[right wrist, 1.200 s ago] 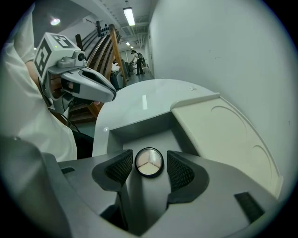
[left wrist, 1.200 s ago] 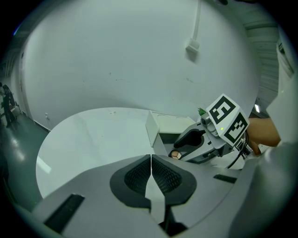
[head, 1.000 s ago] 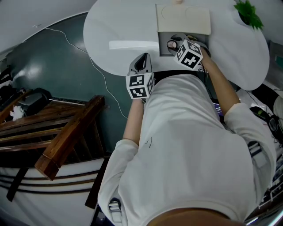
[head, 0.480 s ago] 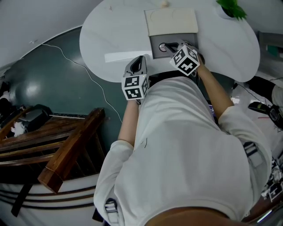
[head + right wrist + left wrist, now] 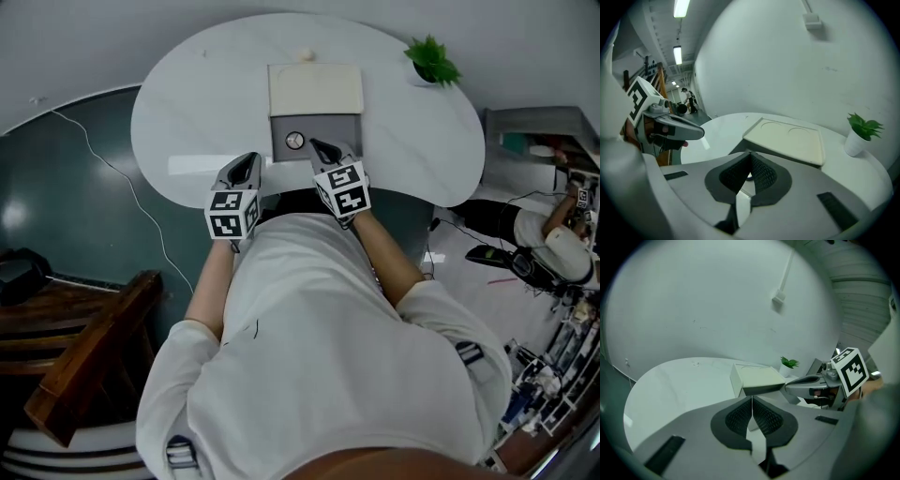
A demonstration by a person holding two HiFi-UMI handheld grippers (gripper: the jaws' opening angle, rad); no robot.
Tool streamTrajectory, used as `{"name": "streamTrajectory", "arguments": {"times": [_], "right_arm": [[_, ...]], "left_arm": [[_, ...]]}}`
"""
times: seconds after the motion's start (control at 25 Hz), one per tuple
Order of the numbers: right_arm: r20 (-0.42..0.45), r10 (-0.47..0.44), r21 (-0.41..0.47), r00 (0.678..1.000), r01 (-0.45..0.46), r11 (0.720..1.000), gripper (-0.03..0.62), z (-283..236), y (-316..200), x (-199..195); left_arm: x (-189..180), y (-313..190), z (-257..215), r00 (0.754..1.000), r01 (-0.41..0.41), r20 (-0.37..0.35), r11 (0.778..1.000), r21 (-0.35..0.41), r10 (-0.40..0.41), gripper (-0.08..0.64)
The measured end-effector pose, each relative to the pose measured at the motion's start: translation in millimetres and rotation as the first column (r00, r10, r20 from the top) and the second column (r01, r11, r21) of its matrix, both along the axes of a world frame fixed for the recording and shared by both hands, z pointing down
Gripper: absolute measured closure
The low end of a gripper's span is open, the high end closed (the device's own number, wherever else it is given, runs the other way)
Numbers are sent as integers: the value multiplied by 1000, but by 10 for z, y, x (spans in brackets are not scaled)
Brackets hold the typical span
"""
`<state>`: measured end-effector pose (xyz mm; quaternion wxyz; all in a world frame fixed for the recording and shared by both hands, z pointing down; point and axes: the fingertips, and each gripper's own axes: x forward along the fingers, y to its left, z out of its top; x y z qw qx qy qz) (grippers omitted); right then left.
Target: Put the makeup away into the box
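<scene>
Since the white oval table (image 5: 187,122) fills most of the top of the head view, there's loads of bare tabletop either side of the box (image 5: 347,127), most of it out to the left. The table's near curved edge runs right under both grippers. Past that edge it's dark teal floor (image 5: 84,206), with a wooden bench (image 5: 89,361) down at the lower left, well apart from the arms. Plain white wall (image 5: 717,296) behind the table, nothing fancy. A small potted plant (image 5: 431,61) sits toward the far right end of the table, well apart from the box.

The box is open, with its cream lid (image 5: 315,89) swung back on the far side and the grey inside facing up. The left gripper (image 5: 246,159) hangs over the table's near edge just left of the box, jaws pressed together with nothing in them. The right gripper (image 5: 317,144) is over the near part of the box, jaws also squeezed together and empty.

The makeup (image 5: 295,141), a little round compact, lies inside the box toward its left side. It's just beside the right gripper's tips and neither gripper has hold of it
</scene>
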<state>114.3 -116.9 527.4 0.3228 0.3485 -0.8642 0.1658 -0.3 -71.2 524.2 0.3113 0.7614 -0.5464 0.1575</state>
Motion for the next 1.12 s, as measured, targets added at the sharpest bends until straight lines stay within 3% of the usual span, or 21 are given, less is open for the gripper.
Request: {"name": "streamTrajectory", "arguments": {"times": [0.16, 0.48, 0.6, 0.84, 1.0, 1.12], "right_arm": [[47, 103, 70, 994, -106, 992, 595, -301, -64, 71], [133, 201, 204, 970, -225, 953, 595, -961, -69, 246], [170, 205, 265, 964, -245, 932, 595, -1269, -79, 282], [233, 189, 404, 954, -272, 873, 595, -1998, -148, 273], [254, 178, 461, 951, -281, 842, 594, -2314, -217, 266], [264, 181, 485, 947, -292, 824, 594, -2423, -233, 264]], "left_arm": [[-19, -101, -258, 999, -21, -23, 998, 60, 22, 537], [9, -187, -914, 999, -30, -7, 976, 216, 32, 537], [31, -255, -1222, 999, -46, 35, 952, 304, 37, 537], [19, -393, -1962, 998, -52, 50, 881, 470, 32, 537], [-9, -431, -2323, 998, -39, 67, 841, 540, 4, 537], [-13, -439, -2433, 997, -43, 78, 824, 565, -1, 537]]}}
